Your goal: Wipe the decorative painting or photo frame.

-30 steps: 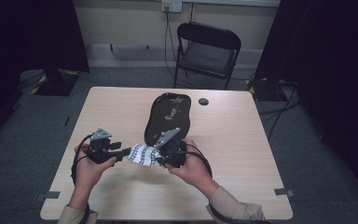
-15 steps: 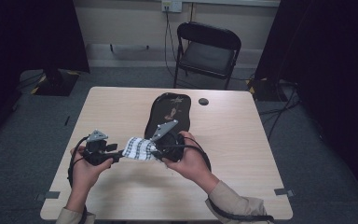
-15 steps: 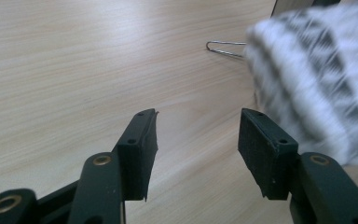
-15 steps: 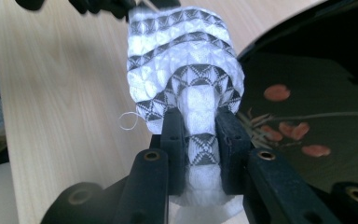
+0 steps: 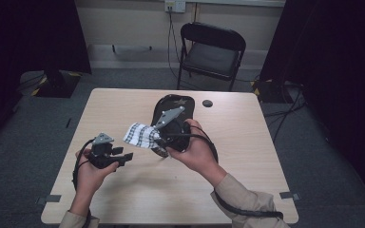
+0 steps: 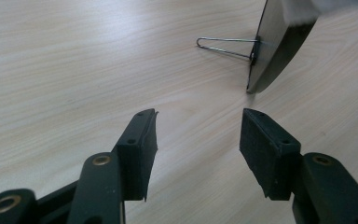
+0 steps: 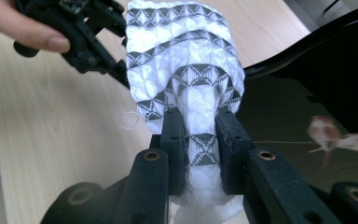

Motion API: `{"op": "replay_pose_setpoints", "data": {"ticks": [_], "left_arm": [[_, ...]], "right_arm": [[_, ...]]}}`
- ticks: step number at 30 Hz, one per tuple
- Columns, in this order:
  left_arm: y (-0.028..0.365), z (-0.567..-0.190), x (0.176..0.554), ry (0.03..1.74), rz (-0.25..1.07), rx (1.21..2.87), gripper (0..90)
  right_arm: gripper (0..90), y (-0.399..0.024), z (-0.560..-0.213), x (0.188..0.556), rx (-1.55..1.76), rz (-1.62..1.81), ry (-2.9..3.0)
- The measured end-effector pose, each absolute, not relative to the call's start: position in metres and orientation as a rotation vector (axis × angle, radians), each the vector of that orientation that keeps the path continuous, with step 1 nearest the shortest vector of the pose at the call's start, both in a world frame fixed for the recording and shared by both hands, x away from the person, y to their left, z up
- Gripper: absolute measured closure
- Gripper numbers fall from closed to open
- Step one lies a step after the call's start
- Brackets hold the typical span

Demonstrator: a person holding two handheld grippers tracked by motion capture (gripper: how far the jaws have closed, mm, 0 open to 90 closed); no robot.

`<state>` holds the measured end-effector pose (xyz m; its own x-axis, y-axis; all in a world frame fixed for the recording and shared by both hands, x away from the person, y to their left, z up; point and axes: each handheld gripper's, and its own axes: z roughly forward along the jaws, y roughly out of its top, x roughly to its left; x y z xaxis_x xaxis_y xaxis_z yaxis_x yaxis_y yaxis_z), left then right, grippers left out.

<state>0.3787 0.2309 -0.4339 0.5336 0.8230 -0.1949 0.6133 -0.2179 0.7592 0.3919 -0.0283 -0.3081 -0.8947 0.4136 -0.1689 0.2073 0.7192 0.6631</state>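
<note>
Overhead view, two close jaw-level views

— What stands past your table (image 5: pixel 247 156)?
— A black folding chair (image 5: pixel 211 54), facing you. Behind it there is a wall outlet (image 5: pixel 175 5) with cables hanging down.
— And on the tabletop?
— You have a glossy black tray (image 5: pixel 168 101) near the far edge (a small bird (image 7: pixel 326 133) is painted on it), with a thin wire stand (image 6: pixel 223 44) at its rim. A small dark disc (image 5: pixel 207 103) lies near the tray, not touching it. Dark curtains (image 5: pixel 342 71) flank you on both sides.
</note>
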Motion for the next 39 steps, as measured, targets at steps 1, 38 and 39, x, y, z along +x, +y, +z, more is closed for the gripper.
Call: {"op": "replay_pose_setpoints", "data": {"ticks": [1,38,39], "left_arm": [[0.230,-0.433,0.379,1.163,0.313,1.932,46.2],[0.207,-0.429,0.384,1.051,0.278,1.938,42.8],[0.207,-0.429,0.384,1.051,0.277,1.942,42.8]], "right_arm": [[75.9,-0.029,-0.306,0.393,0.489,0.959,2.613],[75.9,-0.051,-0.261,0.414,0.580,0.972,2.453],[75.9,-0.051,-0.261,0.415,0.582,0.978,2.448]]}}
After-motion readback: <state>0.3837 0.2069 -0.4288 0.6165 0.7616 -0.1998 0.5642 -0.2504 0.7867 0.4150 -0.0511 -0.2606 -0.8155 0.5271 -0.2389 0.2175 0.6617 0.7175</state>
